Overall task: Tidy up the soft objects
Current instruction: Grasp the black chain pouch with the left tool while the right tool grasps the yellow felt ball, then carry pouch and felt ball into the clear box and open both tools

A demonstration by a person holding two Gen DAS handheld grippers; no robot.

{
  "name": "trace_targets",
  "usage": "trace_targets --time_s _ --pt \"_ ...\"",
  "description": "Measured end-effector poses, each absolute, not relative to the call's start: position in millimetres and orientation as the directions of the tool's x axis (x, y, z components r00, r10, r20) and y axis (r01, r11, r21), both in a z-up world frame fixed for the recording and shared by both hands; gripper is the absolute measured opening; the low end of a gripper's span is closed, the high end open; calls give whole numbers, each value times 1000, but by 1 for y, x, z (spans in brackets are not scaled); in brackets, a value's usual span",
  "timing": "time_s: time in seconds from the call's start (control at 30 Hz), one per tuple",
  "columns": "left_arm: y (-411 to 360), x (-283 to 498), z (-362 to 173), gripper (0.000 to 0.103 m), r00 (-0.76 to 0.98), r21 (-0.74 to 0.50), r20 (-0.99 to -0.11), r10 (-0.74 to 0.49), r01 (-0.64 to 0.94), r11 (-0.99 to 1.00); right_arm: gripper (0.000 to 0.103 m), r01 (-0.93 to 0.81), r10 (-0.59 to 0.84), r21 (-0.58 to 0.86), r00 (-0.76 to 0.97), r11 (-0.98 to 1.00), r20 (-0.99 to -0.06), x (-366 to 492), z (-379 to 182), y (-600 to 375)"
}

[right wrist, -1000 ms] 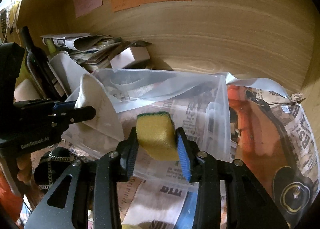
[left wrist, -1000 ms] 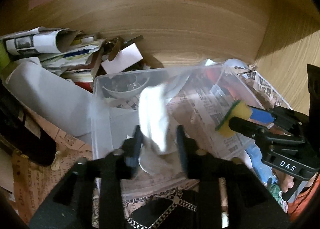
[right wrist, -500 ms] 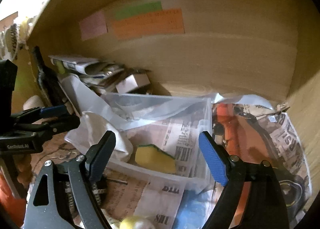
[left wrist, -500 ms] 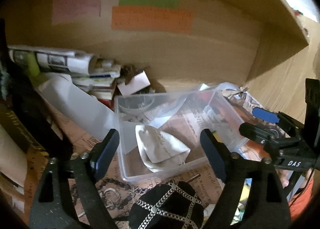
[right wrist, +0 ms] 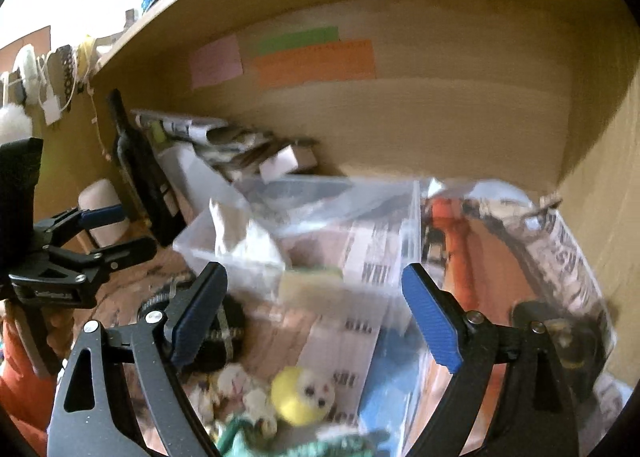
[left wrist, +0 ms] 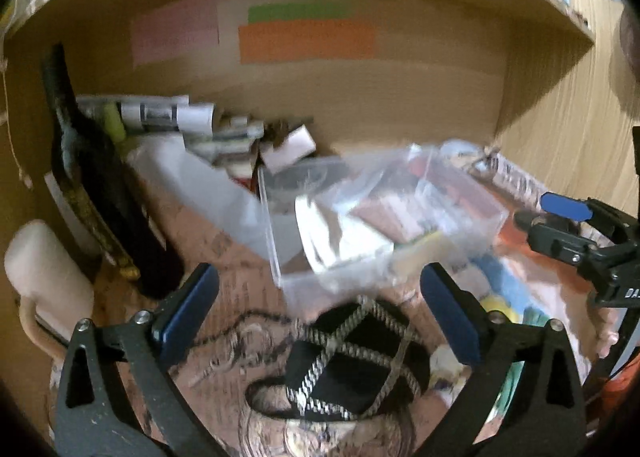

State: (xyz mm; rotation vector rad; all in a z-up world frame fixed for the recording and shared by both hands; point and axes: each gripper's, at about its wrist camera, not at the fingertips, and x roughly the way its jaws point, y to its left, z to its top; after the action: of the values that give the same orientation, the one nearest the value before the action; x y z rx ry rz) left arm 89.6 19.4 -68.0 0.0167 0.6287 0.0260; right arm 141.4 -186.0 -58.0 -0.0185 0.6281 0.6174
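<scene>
A clear plastic bin [left wrist: 280, 257] sits on the newspaper-covered shelf; it also shows in the right wrist view [right wrist: 412, 217]. Inside lie a white cloth [left wrist: 340, 241] [right wrist: 244, 241] and a yellow-green sponge [left wrist: 424, 241] [right wrist: 308, 283]. My left gripper [left wrist: 320, 309] is open and empty, held back from the bin above a black quilted pouch with a chain [left wrist: 352, 361]. My right gripper [right wrist: 316, 317] is open and empty, in front of the bin above a yellow plush toy [right wrist: 300, 395]. Both views are blurred.
A dark bottle [left wrist: 104, 193] and a pale roll [left wrist: 44, 269] stand at the left. Rolled papers and small boxes [left wrist: 192, 121] pile against the wooden back wall, which carries coloured notes [left wrist: 308, 41]. An orange printed bag [right wrist: 480, 257] lies right of the bin.
Both grippers let go, the cloth and the sponge now lie in the bin. Both grippers have opened wide and pulled back and up from the bin.
</scene>
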Motion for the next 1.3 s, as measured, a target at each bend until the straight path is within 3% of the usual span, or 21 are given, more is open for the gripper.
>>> trace_targets --time_s 0.3,0.33,0.43,0.5,0.57,0.6,1.03,1.3 --pt "27 91 -120 102 719 -71 -694 -35 -20 997 87 -535 517 205 537 820 -667 133 -106 -186" --pt "28 92 -124 102 712 -82 -701 -43 -20 996 85 -533 516 211 528 820 -674 133 -110 -186" --pt "29 92 -132 101 711 -96 -701 -52 -23 995 66 -536 521 230 490 812 -698 133 -119 -185" --pt "28 92 -135 85 709 -103 -702 -61 -16 995 57 -541 529 245 466 805 -710 134 -124 -183" --pt "28 94 -136 74 699 -118 -710 -86 2 993 44 -547 527 242 454 801 -719 133 -128 -181" --pt "28 95 -136 70 698 -127 -710 -95 6 992 42 -549 525 239 451 801 -722 133 -129 -180" --pt "21 88 -119 28 730 -99 -677 -92 34 994 41 -558 535 218 503 801 -678 128 -119 -184" --pt "20 78 -96 21 763 -103 -636 -114 62 993 41 -553 544 217 540 804 -642 129 -105 -188"
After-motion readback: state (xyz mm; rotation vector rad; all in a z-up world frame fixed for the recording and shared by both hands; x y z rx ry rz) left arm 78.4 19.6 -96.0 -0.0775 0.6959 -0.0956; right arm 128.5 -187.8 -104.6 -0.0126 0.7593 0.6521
